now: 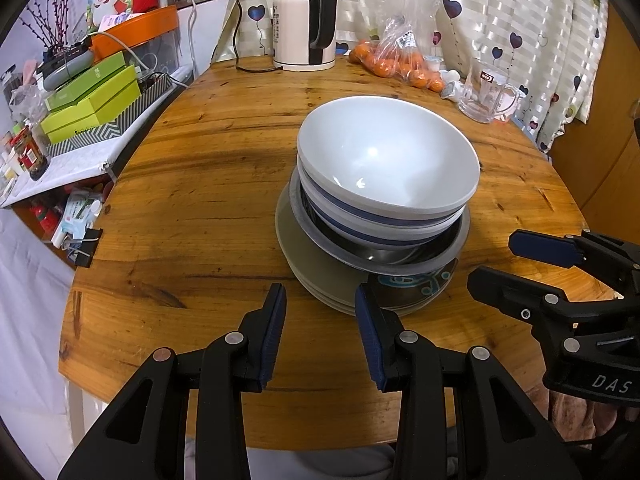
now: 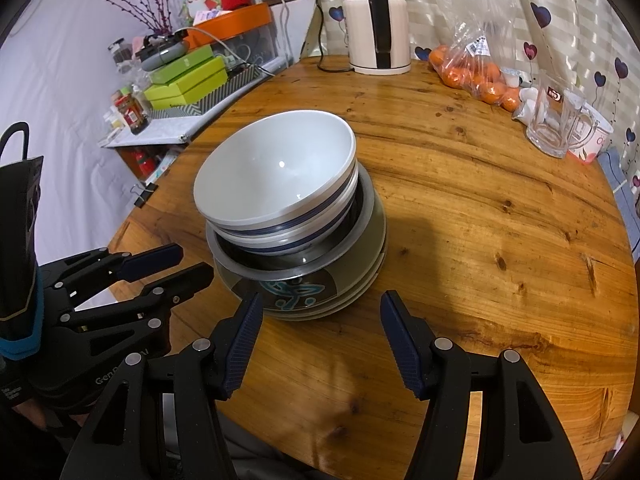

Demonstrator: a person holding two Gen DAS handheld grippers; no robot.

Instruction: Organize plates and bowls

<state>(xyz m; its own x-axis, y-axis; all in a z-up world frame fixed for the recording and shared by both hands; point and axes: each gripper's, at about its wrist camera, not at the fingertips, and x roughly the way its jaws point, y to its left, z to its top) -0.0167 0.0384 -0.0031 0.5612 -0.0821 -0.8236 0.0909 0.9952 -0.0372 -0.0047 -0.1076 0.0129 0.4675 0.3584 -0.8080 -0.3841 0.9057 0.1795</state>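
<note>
Hovering near bench edge, both claws empty: left claw part open, right claw wider, nothing between pads. Stack sits mid-bench just ahead: white bowl tilted atop blue-banded bowl, in steel basin, on patterned plate w/ plain plates under. Top bowl leans, likely unstable. Suggest gripping its rim w/ one claw, steadying basin w/ other, lifting straight up, slow.
</note>
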